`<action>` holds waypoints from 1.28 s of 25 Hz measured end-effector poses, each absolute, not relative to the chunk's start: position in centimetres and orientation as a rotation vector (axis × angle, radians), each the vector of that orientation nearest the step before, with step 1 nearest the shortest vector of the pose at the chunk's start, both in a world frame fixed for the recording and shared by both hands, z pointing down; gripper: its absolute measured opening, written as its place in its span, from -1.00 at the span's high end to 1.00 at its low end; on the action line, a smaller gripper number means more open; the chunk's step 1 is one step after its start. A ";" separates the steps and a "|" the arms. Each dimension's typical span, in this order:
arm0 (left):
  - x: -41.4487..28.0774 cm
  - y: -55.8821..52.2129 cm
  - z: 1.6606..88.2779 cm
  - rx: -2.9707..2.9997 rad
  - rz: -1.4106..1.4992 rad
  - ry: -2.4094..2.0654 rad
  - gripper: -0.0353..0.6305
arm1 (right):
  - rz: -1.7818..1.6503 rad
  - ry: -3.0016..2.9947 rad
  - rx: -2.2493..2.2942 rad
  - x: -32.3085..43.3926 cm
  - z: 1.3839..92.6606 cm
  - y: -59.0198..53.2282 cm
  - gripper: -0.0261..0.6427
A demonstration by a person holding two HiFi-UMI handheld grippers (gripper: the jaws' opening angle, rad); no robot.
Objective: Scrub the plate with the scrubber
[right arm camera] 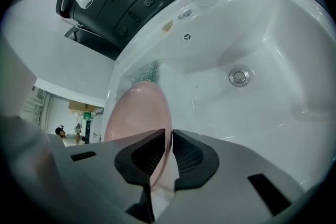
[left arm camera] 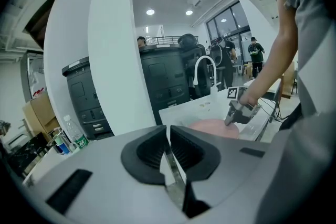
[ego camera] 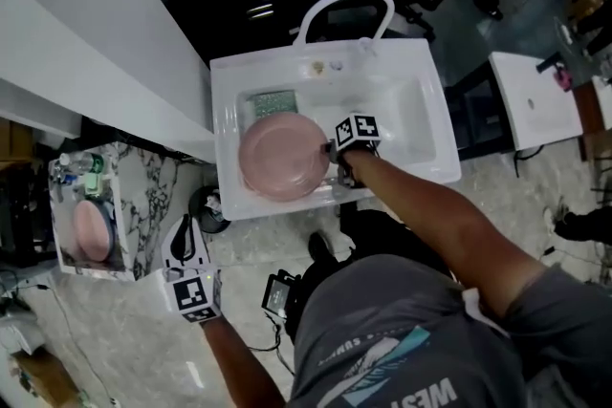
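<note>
Pink plate [ego camera: 282, 158] in white sink [ego camera: 421, 124] (green scrubber [ego camera: 274, 100] just behind it).

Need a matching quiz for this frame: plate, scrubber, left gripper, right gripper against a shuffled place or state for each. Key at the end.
Column 1
1. plate
2. scrubber
3. left gripper
4. right gripper

Column 2
A. jaws clamped on the plate's rim
B. green, at the back of the sink, behind the plate
C. jaws together on nothing, away from the sink
D. pink, in the sink basin, held at its edge

Pairs: 1-D, 2-B, 3-C, 4-A
</note>
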State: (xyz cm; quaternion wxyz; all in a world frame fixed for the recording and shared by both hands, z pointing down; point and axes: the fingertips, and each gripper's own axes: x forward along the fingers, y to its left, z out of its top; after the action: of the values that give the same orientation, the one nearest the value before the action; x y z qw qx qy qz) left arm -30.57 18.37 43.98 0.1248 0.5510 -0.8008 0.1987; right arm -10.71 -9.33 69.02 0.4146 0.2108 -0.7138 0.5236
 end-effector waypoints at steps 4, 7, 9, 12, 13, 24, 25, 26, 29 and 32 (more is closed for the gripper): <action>-30.4 18.2 43.9 1.615 0.571 -2.333 0.82 | 1.302 -1.814 0.540 -10.7 68.8 -9.9 0.74; -30.1 18.2 43.1 1.637 0.546 -2.342 0.82 | 1.291 -1.841 0.547 -10.4 68.1 -10.2 0.70; -29.8 18.1 42.2 1.659 0.517 -2.349 0.82 | 1.291 -1.869 0.566 -9.9 67.1 -10.6 0.70; -29.4 17.7 40.3 1.705 0.464 -2.362 0.82 | 1.260 -1.935 0.636 -8.6 64.7 -11.6 0.70; -29.2 17.5 39.6 1.724 0.441 -2.367 0.82 | 1.231 -1.969 0.657 -8.1 63.6 -11.9 0.70; -24.9 15.1 30.4 1.992 0.177 -2.272 0.87 | 0.508 -2.687 0.339 -7.2 38.0 -6.3 0.83; -24.3 15.1 29.8 2.021 0.147 -2.249 0.88 | 0.401 -2.733 0.307 -6.9 35.6 -5.3 0.83; -23.7 15.0 29.3 2.048 0.127 -2.230 0.88 | 0.298 -2.766 0.279 -6.5 33.4 -4.2 0.83; -21.5 14.8 27.7 2.133 0.118 -2.181 0.88 | 0.025 -2.811 0.233 -4.9 28.3 -0.9 0.83; -19.3 14.6 27.0 2.215 0.129 -2.128 0.88 | -0.149 -2.849 0.243 -3.1 25.0 1.3 0.83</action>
State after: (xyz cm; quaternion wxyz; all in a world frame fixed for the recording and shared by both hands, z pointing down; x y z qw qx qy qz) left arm -19.26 14.61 26.96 0.0335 0.7202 -0.6917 0.0420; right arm -3.06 1.33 25.04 0.1388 0.0841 -0.9854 -0.0515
